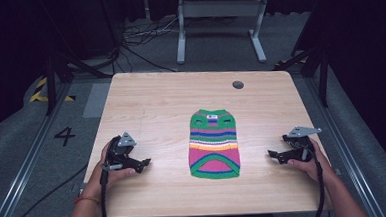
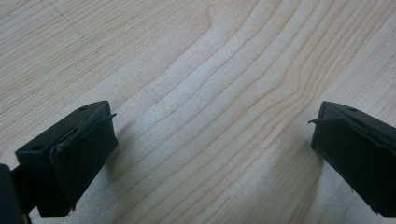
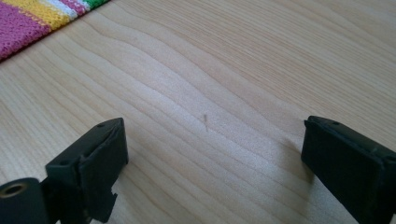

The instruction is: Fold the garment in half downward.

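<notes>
Both sets of jaws wide apart, empty, on bare table: left gripper, right gripper. Striped knit garment flat between, beyond both tips. Likely risk: pinching one layer only, bunching loose knit.

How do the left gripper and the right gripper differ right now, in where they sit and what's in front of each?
The left gripper rests left of the striped knitted garment; the right gripper rests to its right. The left gripper view has bare wooden table ahead of its jaws; the right gripper view catches the garment's pink and yellow edge at top left. Both are open, hold nothing, and point inward toward the garment.
</notes>
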`<state>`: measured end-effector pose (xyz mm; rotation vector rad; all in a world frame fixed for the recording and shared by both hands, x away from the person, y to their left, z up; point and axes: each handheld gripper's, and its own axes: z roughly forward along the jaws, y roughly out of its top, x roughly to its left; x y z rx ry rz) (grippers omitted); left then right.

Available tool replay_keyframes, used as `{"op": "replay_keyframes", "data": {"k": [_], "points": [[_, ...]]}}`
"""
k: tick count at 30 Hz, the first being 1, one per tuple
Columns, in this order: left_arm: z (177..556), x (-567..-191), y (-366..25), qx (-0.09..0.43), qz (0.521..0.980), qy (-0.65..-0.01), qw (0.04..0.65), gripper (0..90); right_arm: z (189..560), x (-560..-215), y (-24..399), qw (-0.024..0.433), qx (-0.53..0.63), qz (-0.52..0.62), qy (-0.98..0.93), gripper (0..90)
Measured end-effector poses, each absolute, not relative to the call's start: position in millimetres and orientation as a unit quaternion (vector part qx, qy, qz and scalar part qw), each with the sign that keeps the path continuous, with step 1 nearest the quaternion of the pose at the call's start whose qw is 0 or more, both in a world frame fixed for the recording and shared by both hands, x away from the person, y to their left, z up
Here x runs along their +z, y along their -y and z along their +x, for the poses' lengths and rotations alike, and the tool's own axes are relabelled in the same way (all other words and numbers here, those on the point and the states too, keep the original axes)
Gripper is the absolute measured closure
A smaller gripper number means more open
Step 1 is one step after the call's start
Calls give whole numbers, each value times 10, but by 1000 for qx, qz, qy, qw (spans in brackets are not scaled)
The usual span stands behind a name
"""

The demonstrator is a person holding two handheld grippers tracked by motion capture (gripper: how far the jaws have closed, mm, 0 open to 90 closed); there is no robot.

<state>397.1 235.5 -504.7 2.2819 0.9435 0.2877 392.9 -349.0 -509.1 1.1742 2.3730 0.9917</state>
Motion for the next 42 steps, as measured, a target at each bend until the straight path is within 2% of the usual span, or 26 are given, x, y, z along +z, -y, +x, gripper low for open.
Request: {"op": "replay_keyframes", "data": {"k": [7,9,11,12,13,15,16,24,27,35,42], "points": [[3983,-5043,-2359,116,866,-365,322,9,3935,-5081,3498,155,343,409,-832,83],[3992,-5037,-2361,118,864,-367,324,32,3934,-5062,3496,152,341,402,-836,147],[4012,-5012,-2378,116,864,-362,329,110,3946,-5021,3478,148,332,399,-842,201],[4023,-5001,-2383,118,865,-358,330,194,3952,-5008,3473,153,328,400,-842,233],[4040,-4989,-2381,117,866,-360,327,224,3960,-5000,3473,151,328,401,-842,245],[4065,-4965,-2377,124,867,-362,320,204,3992,-4978,3476,144,331,408,-839,255],[4087,-4930,-2369,134,868,-360,316,219,4021,-4942,3474,148,329,408,-839,305],[4366,-4769,-2239,128,864,-354,336,217,4307,-4676,3322,154,363,402,-827,344],[4496,-4747,-2142,116,863,-351,344,233,4434,-4646,3203,149,374,395,-826,374],[4776,-4717,-1853,127,859,-349,351,247,4721,-4609,2866,148,373,377,-835,407],[5062,-4692,-1534,127,863,-335,355,287,4956,-4570,2668,155,372,360,-841,489]]}}
